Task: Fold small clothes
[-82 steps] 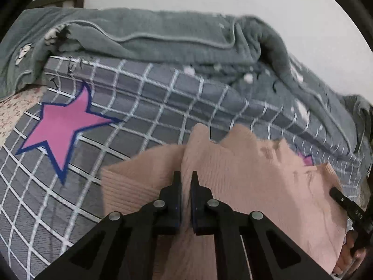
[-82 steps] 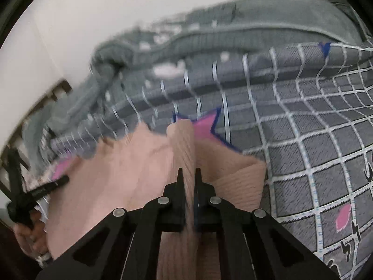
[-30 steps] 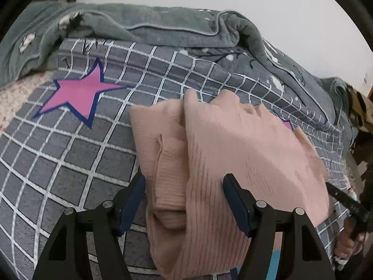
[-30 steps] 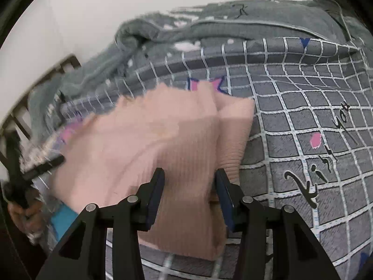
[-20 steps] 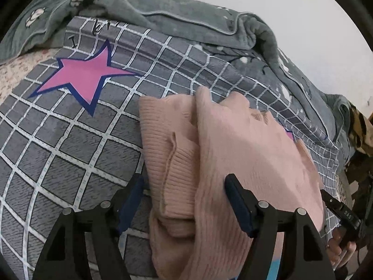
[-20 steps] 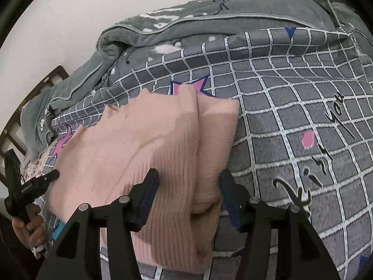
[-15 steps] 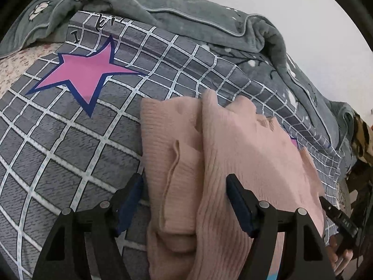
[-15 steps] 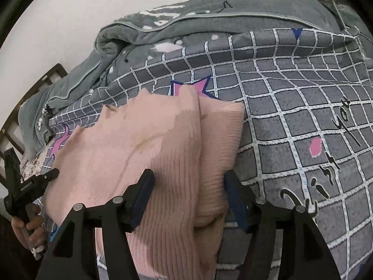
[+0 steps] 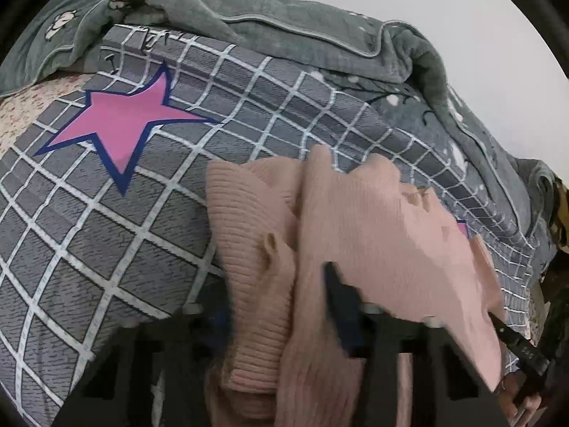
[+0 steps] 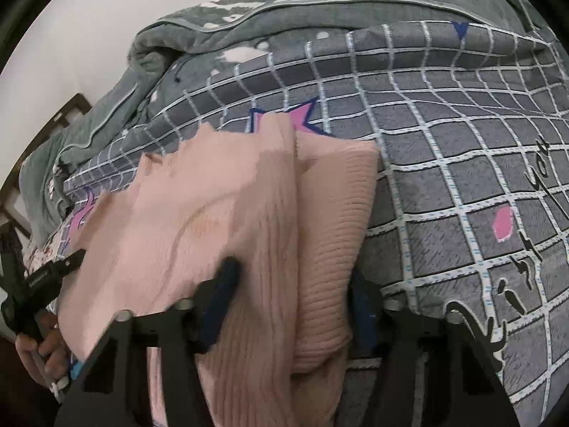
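Note:
A small pink ribbed sweater (image 9: 373, 235) lies on a grey checked bedspread (image 9: 106, 220), its sleeves folded in over the body. My left gripper (image 9: 277, 295) is open, its fingers straddling the folded left sleeve (image 9: 249, 249) at the near edge. The sweater also shows in the right wrist view (image 10: 220, 206). My right gripper (image 10: 295, 295) is open, its fingers straddling the folded right sleeve (image 10: 338, 220). Part of each finger is hidden by the cloth.
A rumpled grey blanket (image 9: 284, 46) is piled along the far side of the bed, against a white wall. A pink star (image 9: 121, 121) is printed on the bedspread left of the sweater. The other gripper and hand show at each view's edge (image 10: 32, 291).
Both grippers, earlier shut on the lifted sweater, have let go and opened. Since then they have slid forward and lower, so the sweater's near edge now lies between the fingers.

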`<state>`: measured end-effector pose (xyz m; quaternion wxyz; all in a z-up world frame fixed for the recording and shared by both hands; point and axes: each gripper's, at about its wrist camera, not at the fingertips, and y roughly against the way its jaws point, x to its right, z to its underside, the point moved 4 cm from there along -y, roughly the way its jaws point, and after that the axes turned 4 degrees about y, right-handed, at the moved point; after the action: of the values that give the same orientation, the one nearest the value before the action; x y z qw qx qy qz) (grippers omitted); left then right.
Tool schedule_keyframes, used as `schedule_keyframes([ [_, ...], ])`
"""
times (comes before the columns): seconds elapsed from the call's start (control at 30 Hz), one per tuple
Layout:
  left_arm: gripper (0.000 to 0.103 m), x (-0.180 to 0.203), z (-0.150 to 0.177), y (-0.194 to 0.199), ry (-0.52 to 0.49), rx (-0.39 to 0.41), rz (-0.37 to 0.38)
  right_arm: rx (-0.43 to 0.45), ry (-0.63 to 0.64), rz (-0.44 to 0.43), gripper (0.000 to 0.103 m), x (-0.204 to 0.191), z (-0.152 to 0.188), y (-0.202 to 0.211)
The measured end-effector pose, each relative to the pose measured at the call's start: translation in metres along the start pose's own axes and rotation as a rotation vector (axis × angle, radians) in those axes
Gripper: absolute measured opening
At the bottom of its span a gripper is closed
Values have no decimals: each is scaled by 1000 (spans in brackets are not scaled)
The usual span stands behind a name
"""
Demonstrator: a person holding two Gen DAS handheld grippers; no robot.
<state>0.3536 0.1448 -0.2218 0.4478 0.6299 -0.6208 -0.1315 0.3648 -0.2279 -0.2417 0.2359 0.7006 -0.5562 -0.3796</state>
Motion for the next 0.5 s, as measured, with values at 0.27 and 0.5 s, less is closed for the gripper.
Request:
schedule_keyframes([
  [0.27, 48, 2, -1, -5, -12, -22, 6, -5, -48, -68, 45, 5, -1, -6],
  [0.5, 23, 8, -4, -1, -53, 5, 13, 27, -42, -63, 25, 3, 0, -1],
])
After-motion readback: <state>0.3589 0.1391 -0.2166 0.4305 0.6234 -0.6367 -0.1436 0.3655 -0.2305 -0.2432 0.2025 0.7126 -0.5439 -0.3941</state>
